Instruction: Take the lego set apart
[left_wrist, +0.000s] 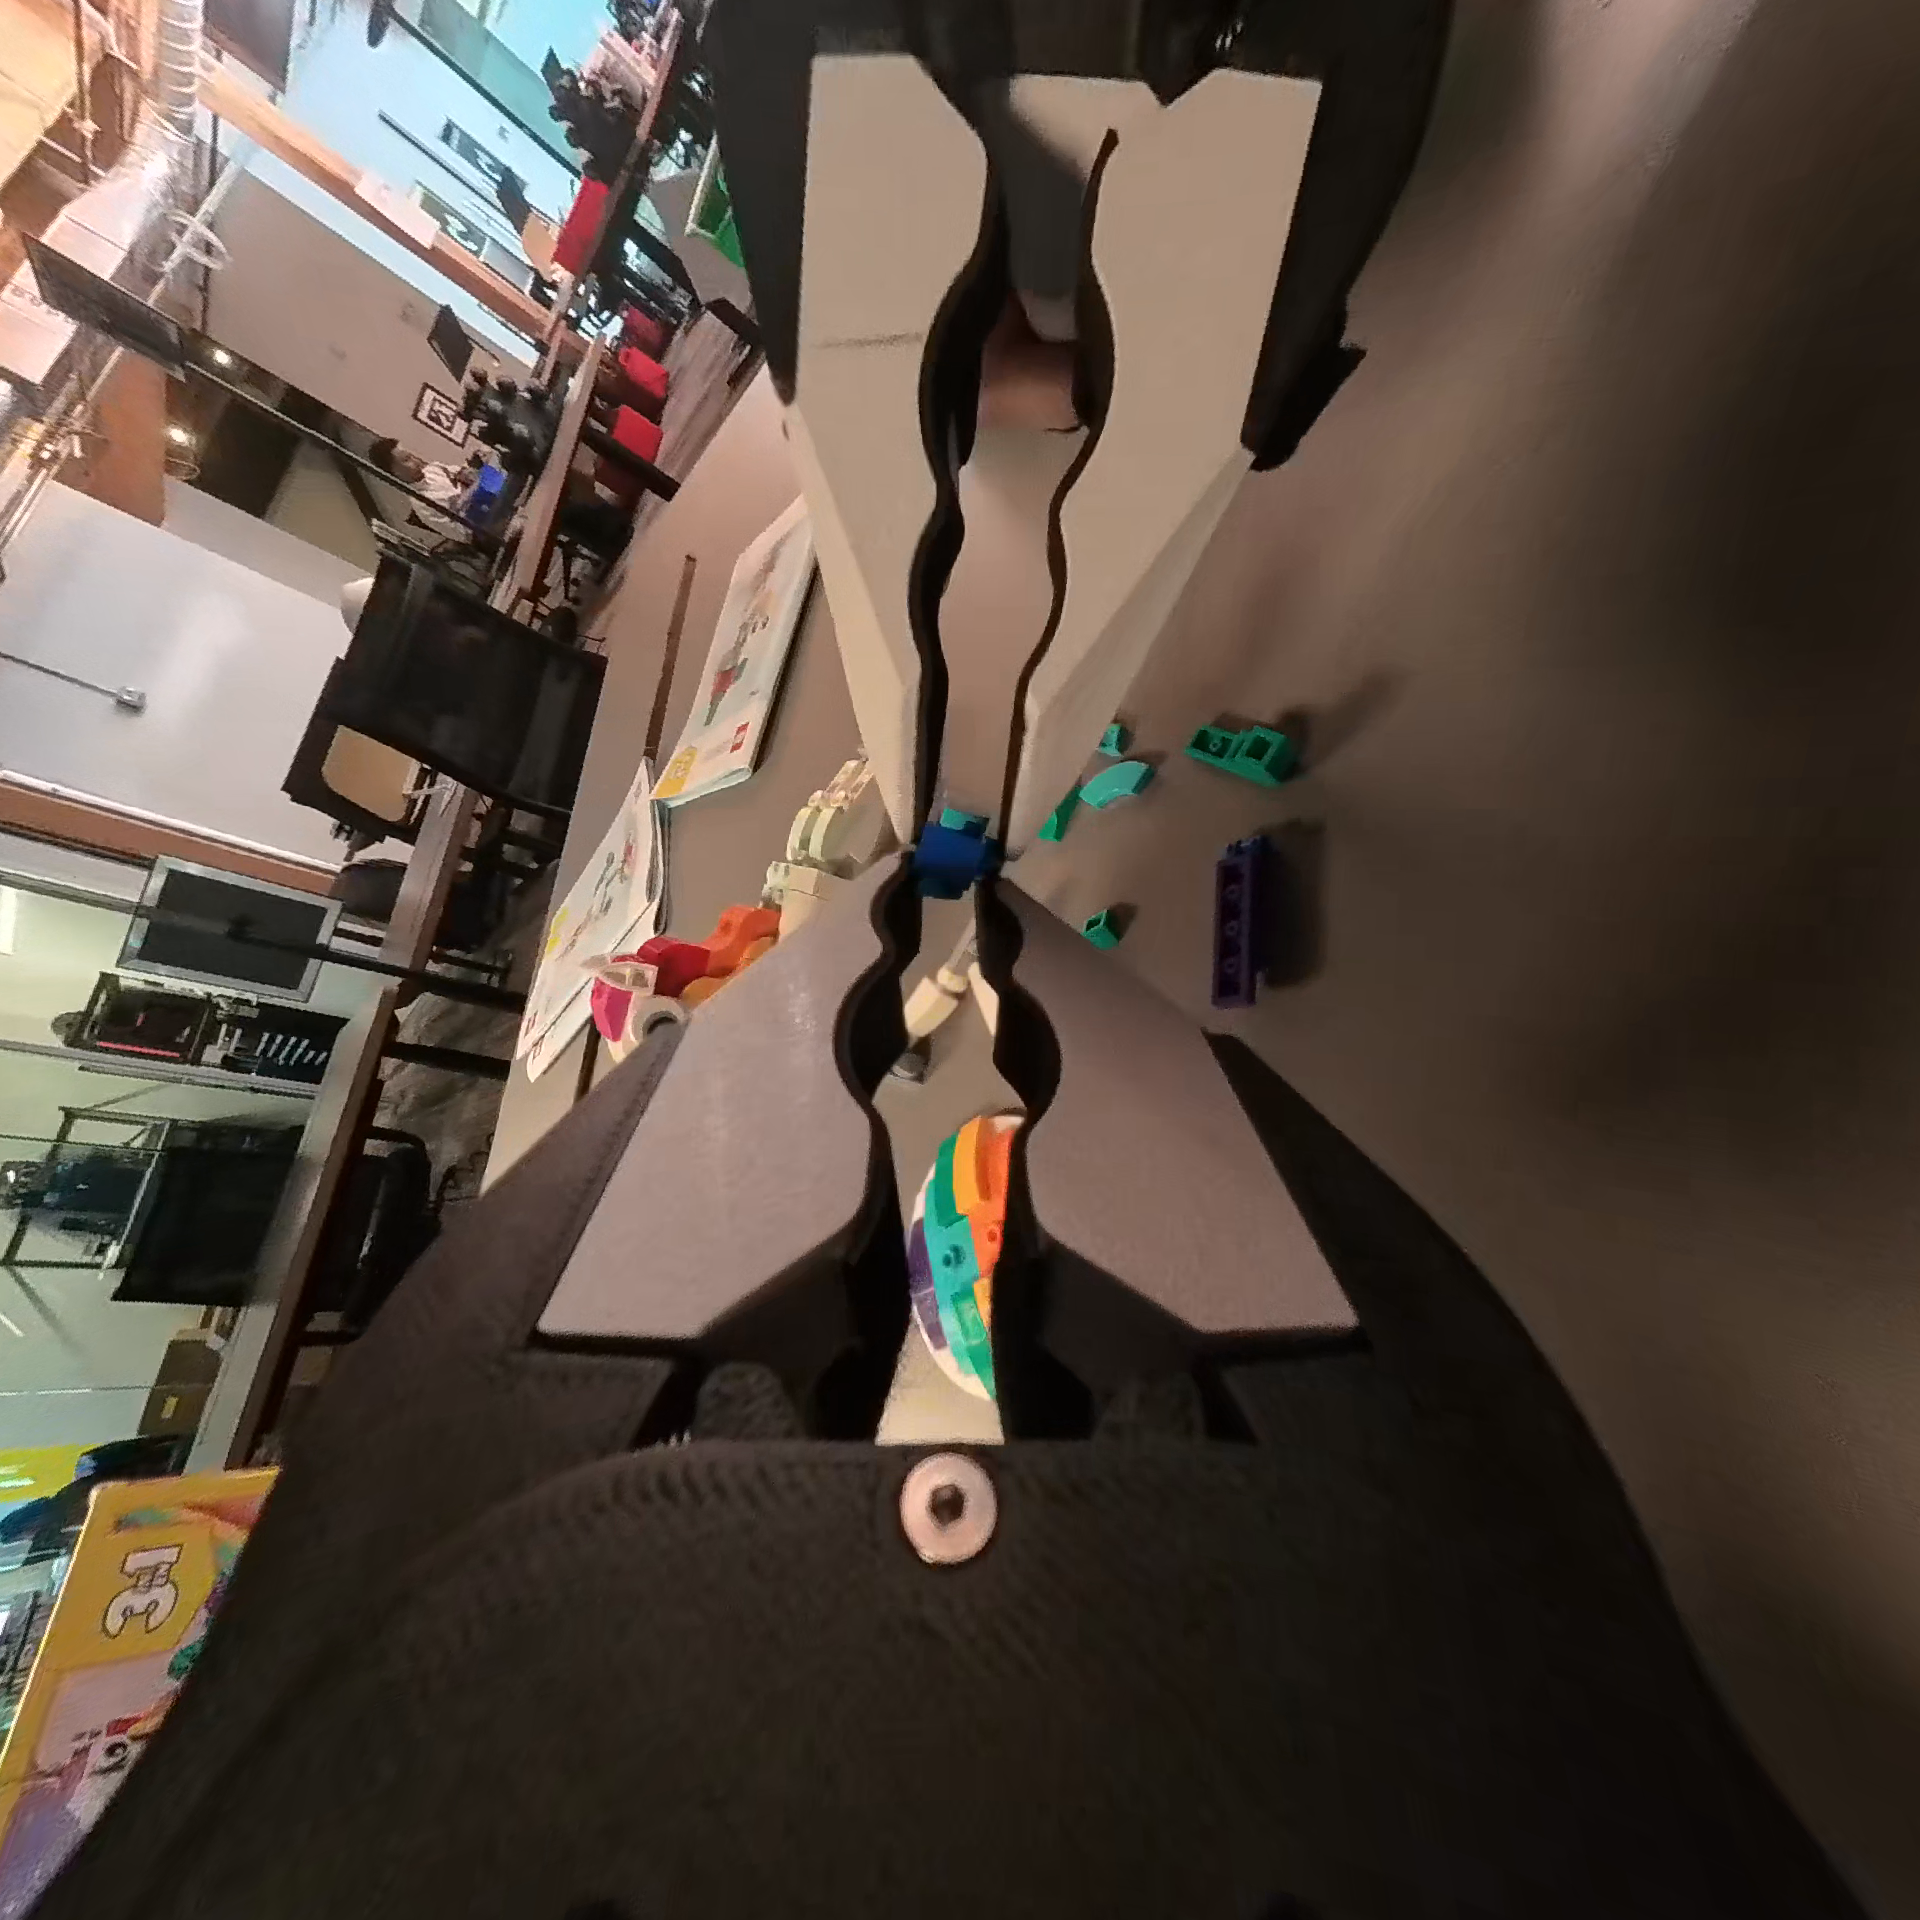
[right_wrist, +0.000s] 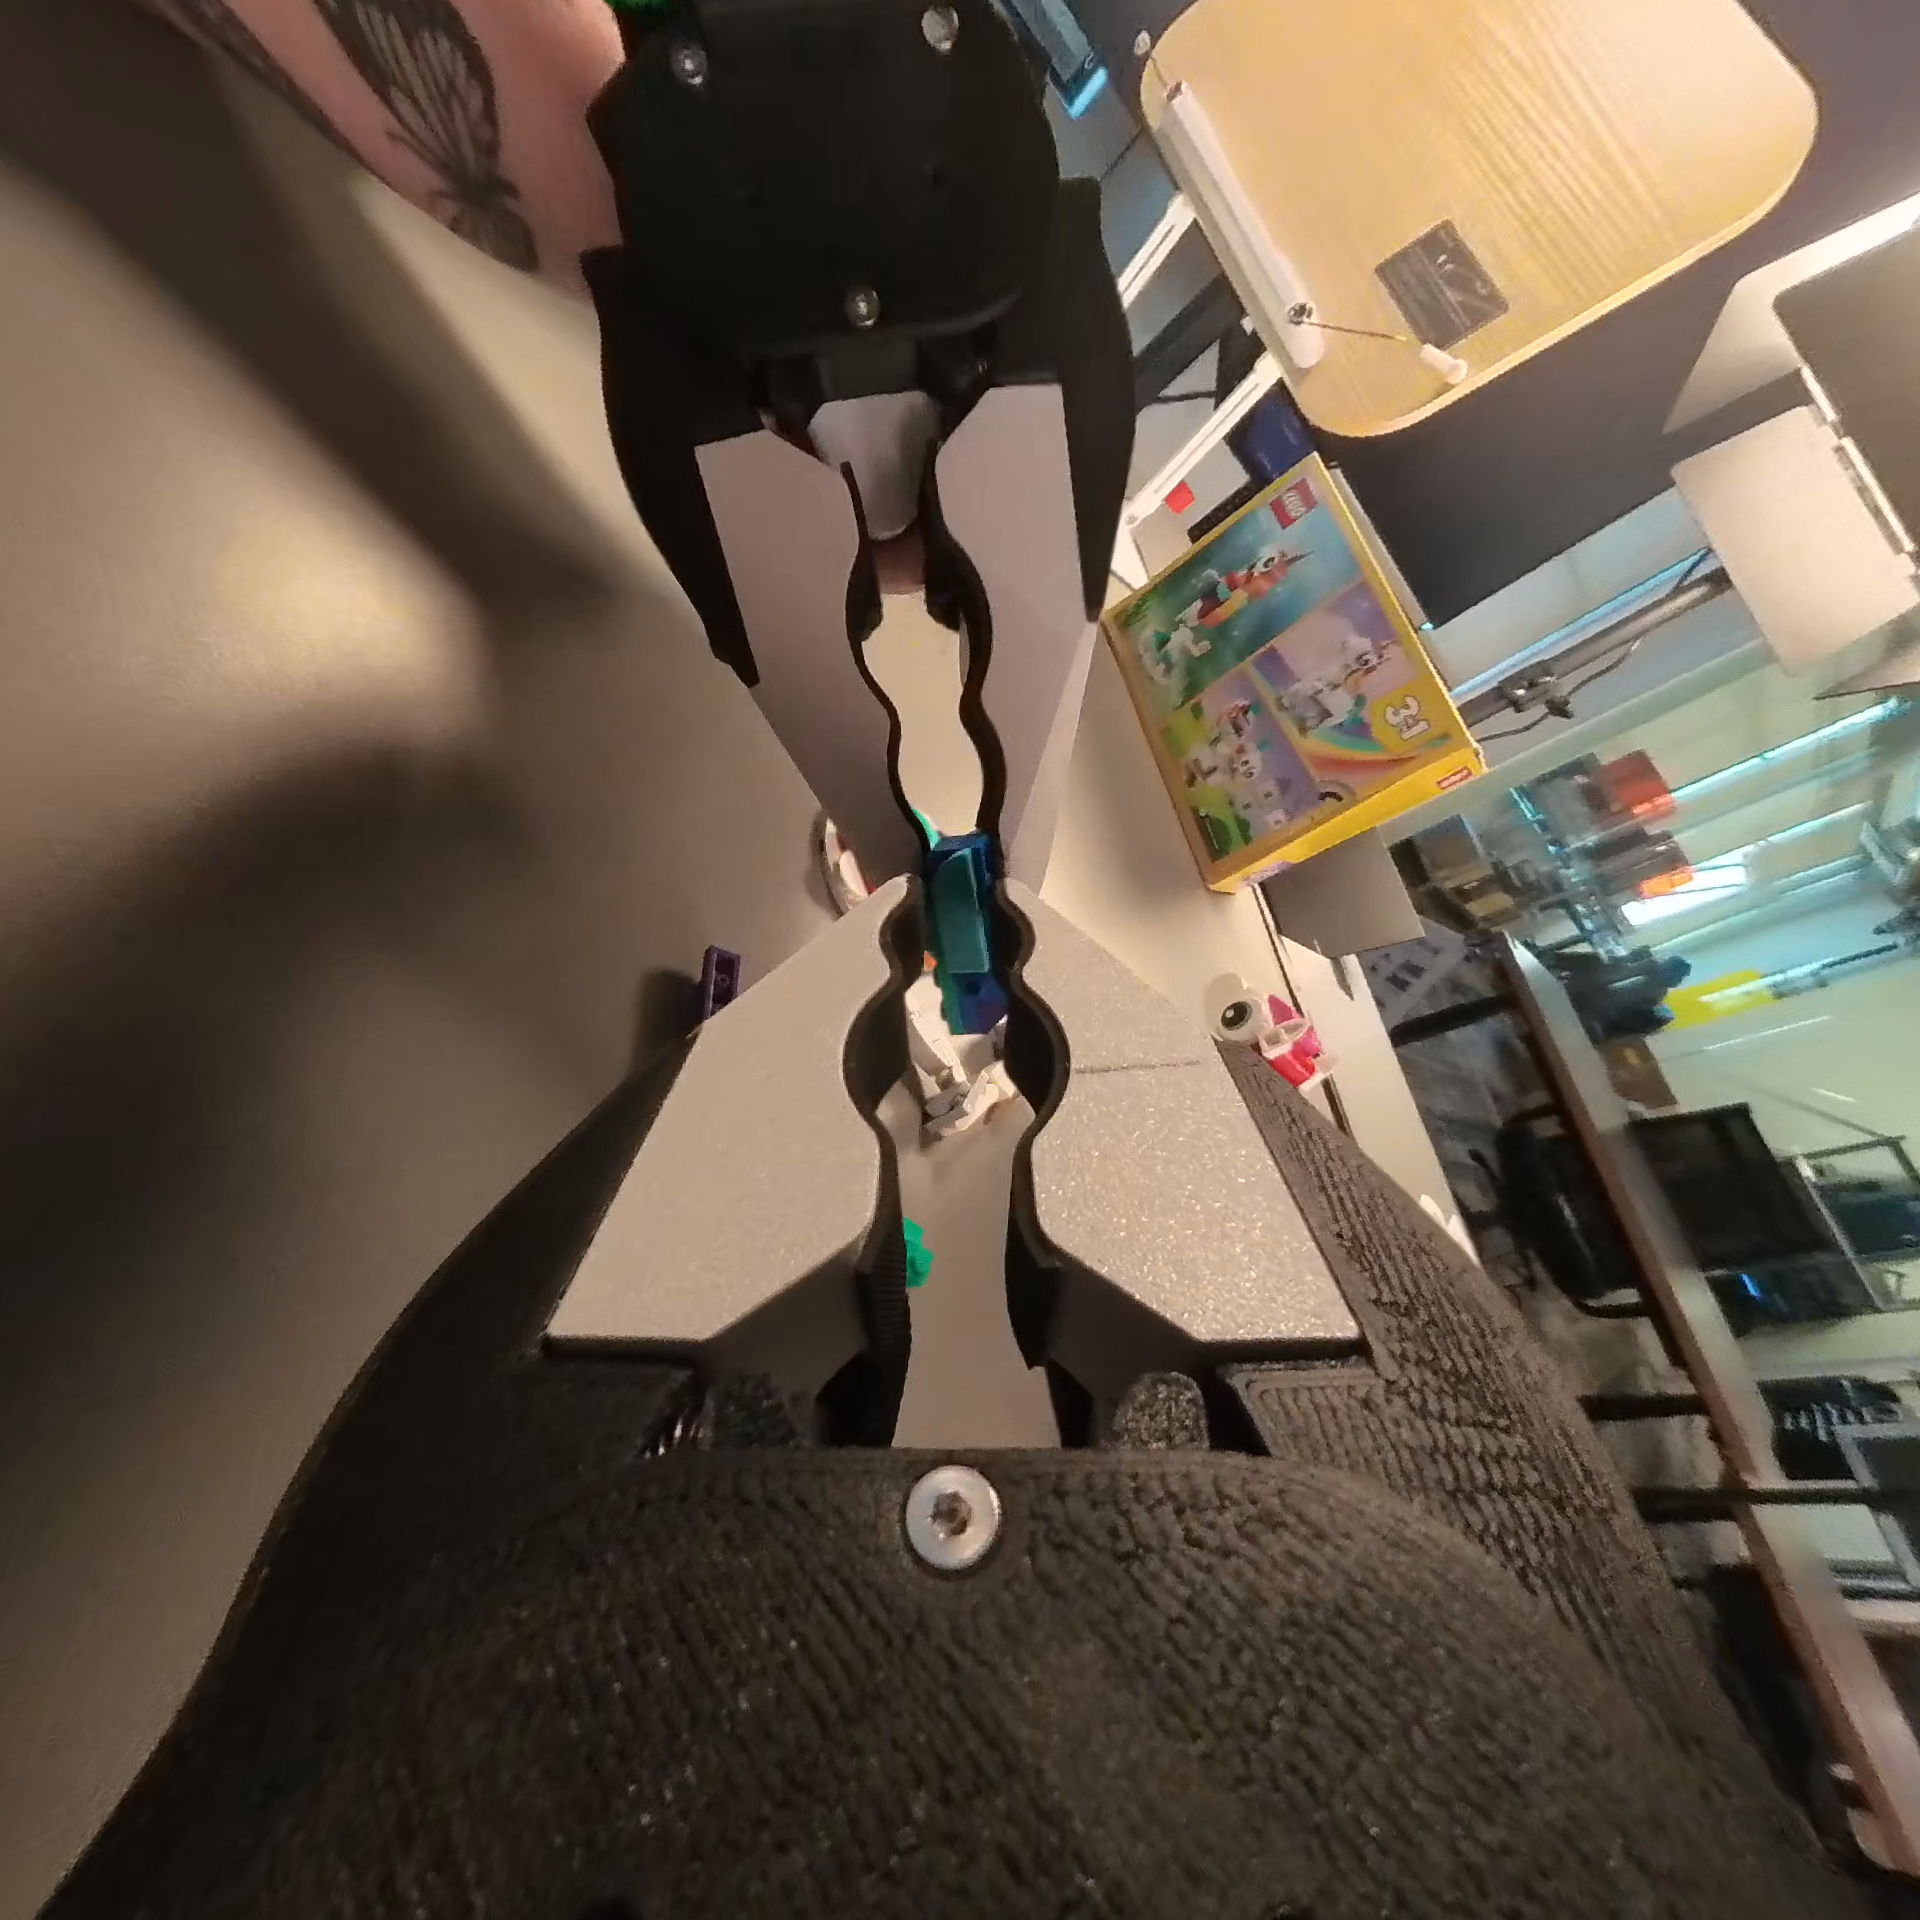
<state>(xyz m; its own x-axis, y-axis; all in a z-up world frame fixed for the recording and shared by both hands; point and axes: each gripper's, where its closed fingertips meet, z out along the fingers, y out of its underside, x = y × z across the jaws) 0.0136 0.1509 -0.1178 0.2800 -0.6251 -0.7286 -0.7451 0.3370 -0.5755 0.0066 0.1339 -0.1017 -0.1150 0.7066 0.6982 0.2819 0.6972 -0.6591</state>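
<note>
A small blue brick piece (left_wrist: 954, 854) hangs in the air between both grippers, which meet tip to tip. In the right wrist view it shows as a blue and teal cluster (right_wrist: 961, 935). My left gripper (left_wrist: 948, 891) is shut on its near end. My right gripper (left_wrist: 966, 823) comes in from the opposite side, shut on the far end. In the right wrist view my right gripper (right_wrist: 958, 902) grips from below and the left gripper (right_wrist: 954, 828) from above. A rainbow-coloured arch piece (left_wrist: 961, 1236) lies on the grey table below.
Loose teal bricks (left_wrist: 1247, 748) and a purple brick (left_wrist: 1242, 920) lie on the table (left_wrist: 1558, 935). A white, orange and pink assembly (left_wrist: 727, 956) sits beside instruction booklets (left_wrist: 743, 665). The set's yellow box (right_wrist: 1288, 675) stands at the table edge, with a pink eye piece (right_wrist: 1273, 1023) near it. My two grippers' fingertips are within a few centimetres of each other. The purple brick (left_wrist: 1242, 920) is about 5 cm from my left fingertips.
</note>
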